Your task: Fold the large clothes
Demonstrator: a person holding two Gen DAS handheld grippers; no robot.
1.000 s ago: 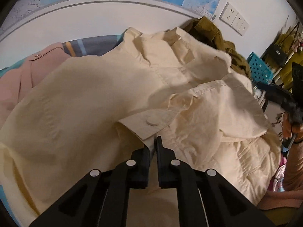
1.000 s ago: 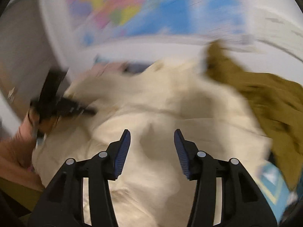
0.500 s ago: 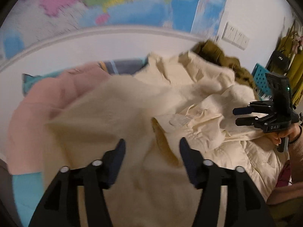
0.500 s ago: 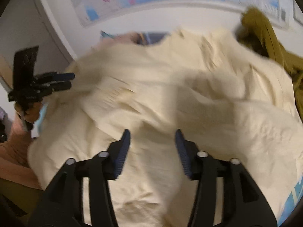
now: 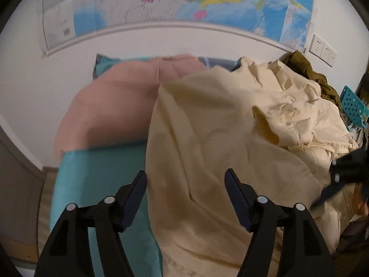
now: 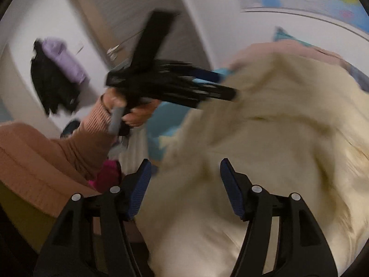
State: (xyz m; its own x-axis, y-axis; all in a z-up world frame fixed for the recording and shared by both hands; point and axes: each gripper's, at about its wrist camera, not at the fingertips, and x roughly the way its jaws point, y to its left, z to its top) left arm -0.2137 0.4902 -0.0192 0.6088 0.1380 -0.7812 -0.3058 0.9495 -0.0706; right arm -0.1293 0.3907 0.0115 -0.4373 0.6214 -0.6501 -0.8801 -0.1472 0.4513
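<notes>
A large cream shirt (image 5: 219, 138) lies crumpled over a teal sheet (image 5: 99, 173), with its cuff and folds bunched toward the right. My left gripper (image 5: 185, 184) hovers over the shirt's left edge. Its jaws stand wide and are closing, with the cloth below them and nothing pinched. In the right wrist view the shirt (image 6: 276, 150) is blurred. Above its near part is my right gripper (image 6: 185, 175), whose jaws are opening with nothing gripped. The left gripper (image 6: 226, 92) shows there too, held by a hand (image 6: 136, 113) at the shirt's far left side.
A pink garment (image 5: 110, 106) lies behind the shirt and an olive one (image 5: 309, 73) at the back right. A teal perforated basket (image 5: 352, 106) stands at the right. A wall map (image 5: 184, 0) and sockets (image 5: 322, 49) are behind. A door (image 6: 129, 23) and hanging clothes (image 6: 57, 73) are to the left.
My left gripper let go of the shirt's cuff, opened wide and swung left to the shirt's edge. My right gripper widened and swept left across the shirt toward the left hand.
</notes>
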